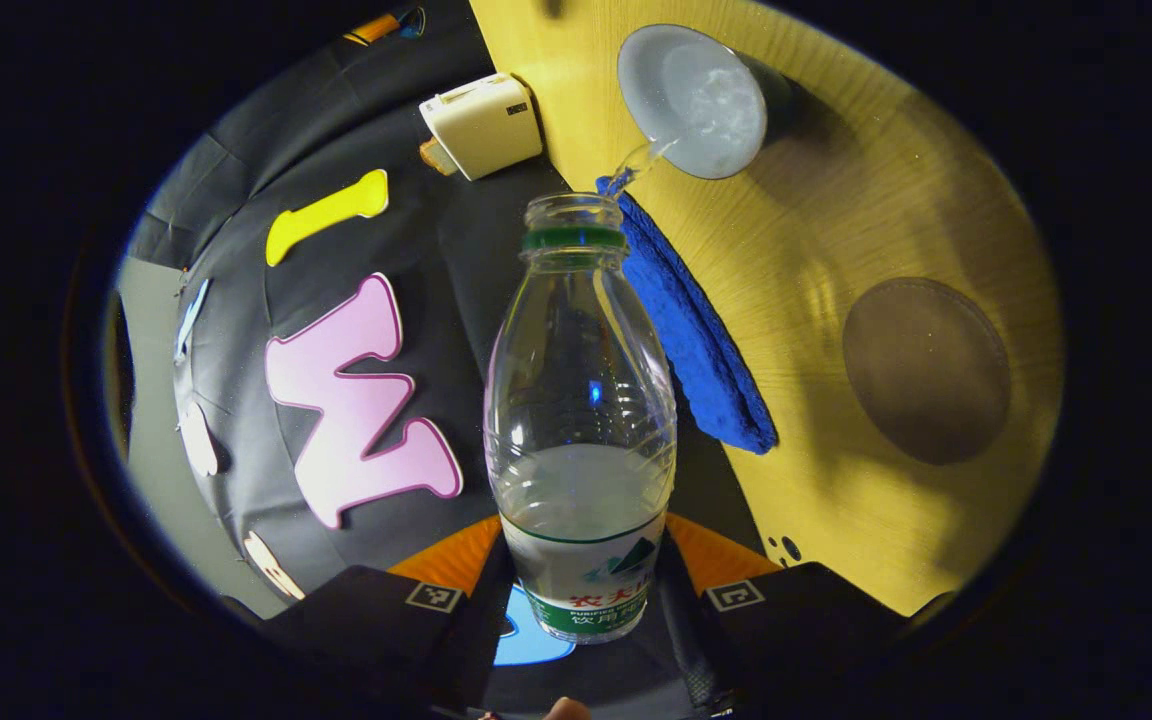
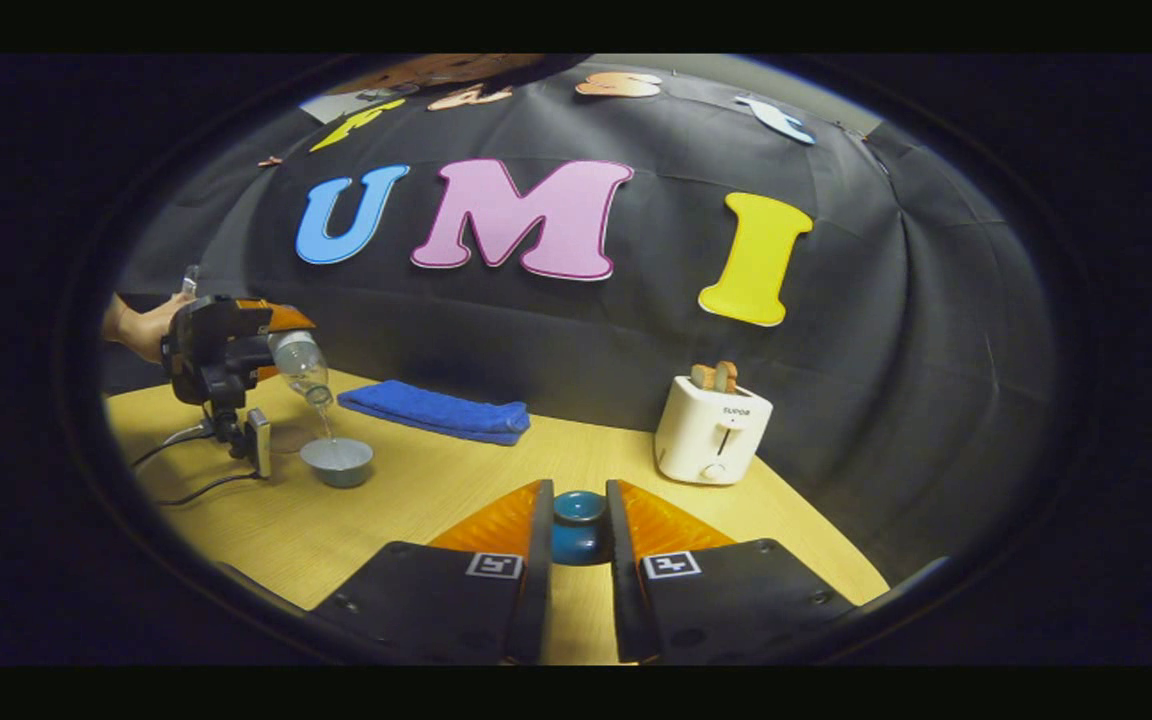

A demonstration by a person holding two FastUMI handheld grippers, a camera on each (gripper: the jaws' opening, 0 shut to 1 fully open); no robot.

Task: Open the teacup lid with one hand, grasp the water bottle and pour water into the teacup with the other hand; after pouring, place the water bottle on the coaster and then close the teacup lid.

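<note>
My left gripper (image 1: 576,600) pinches the water bottle (image 1: 579,400), neck tilted down over the teacup (image 1: 693,100) ahead, the coaster (image 1: 926,370) beside it, while my right gripper (image 2: 579,560) clamps the lid (image 2: 579,520).

The water bottle (image 1: 579,400) carries a printed label low on its body, the toaster (image 2: 711,430) bears a small brand mark, and square coded tags (image 2: 494,565) sit on the left claw (image 1: 581,600) and the right claw (image 2: 579,560).

On the table (image 2: 416,500), the teacup (image 2: 337,461) is sitting near the left edge, the folded towel (image 2: 436,411) lying behind it along the back edge, the toaster (image 2: 711,430) standing toward the right corner.
</note>
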